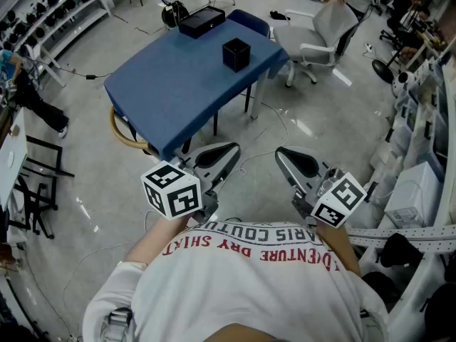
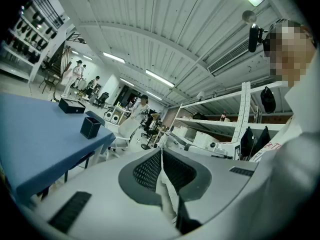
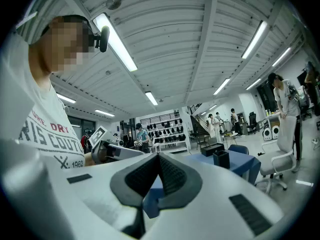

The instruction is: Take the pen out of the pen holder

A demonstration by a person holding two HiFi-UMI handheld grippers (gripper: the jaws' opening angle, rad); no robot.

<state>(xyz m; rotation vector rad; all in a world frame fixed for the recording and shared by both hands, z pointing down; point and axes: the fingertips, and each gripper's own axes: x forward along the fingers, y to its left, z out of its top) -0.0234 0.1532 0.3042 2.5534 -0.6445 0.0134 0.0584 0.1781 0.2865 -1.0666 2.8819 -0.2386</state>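
Observation:
A black square pen holder (image 1: 236, 53) stands on the blue table (image 1: 178, 84), well ahead of both grippers. No pen shows in it from any view. My left gripper (image 1: 222, 155) and right gripper (image 1: 291, 161) hang side by side over the floor, short of the table's near corner, both shut and empty. In the left gripper view the left gripper's (image 2: 161, 152) pads meet, with the pen holder (image 2: 90, 127) far off to the left. In the right gripper view the right gripper (image 3: 158, 157) is closed, and the pen holder (image 3: 220, 159) sits to its right.
A flat black box (image 1: 201, 21) lies at the table's far end. A white office chair (image 1: 320, 34) stands right of the table and a blue chair (image 1: 249, 21) behind it. Shelving (image 1: 427, 120) lines the right side, racks (image 1: 50, 13) the left. Cables (image 1: 274, 123) trail on the floor.

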